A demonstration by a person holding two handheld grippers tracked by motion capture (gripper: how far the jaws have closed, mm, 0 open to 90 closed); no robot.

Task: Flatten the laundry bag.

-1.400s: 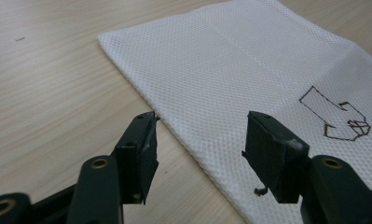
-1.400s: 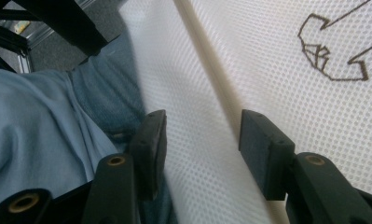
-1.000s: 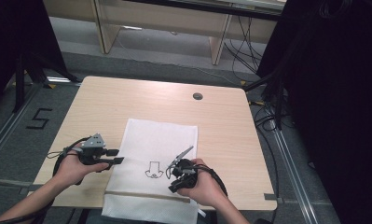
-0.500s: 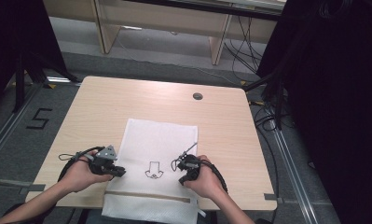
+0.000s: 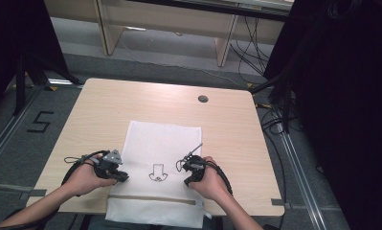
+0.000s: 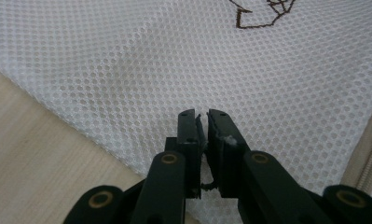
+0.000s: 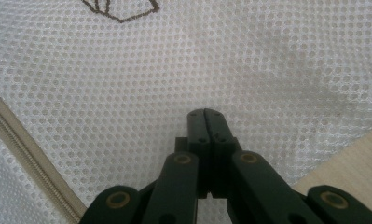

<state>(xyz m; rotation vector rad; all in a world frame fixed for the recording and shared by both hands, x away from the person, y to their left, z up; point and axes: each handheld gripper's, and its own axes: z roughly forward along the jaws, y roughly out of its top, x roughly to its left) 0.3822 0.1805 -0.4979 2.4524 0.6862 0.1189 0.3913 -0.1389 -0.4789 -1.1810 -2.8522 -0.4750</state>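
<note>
A light wooden rectangular table (image 5: pixel 131 105) takes up the middle of the high view, with a small round dark cable port (image 5: pixel 203 99) set into its far right part. On the near half of the table lies a white mesh laundry bag (image 5: pixel 164 139), flat, its near end hanging over the table's near edge; a beige zip (image 5: pixel 150 198) runs across it from left to right close to that edge, and a small dark outline drawing (image 5: pixel 158 172) sits on the mesh between the two hands. The person's left hand (image 5: pixel 85 176) rests at the bag's left edge, the right hand (image 5: pixel 208 179) at its right edge. The left gripper (image 6: pixel 202 116) is over the mesh just inside the bag's left border, its black jaws nearly together with only a thin slit between the tips; I cannot tell whether any mesh is pinched in that slit. The right gripper (image 7: pixel 205 113) is over the mesh near the bag's right border, jaws pressed fully together, and no fold of mesh shows between them.
</note>
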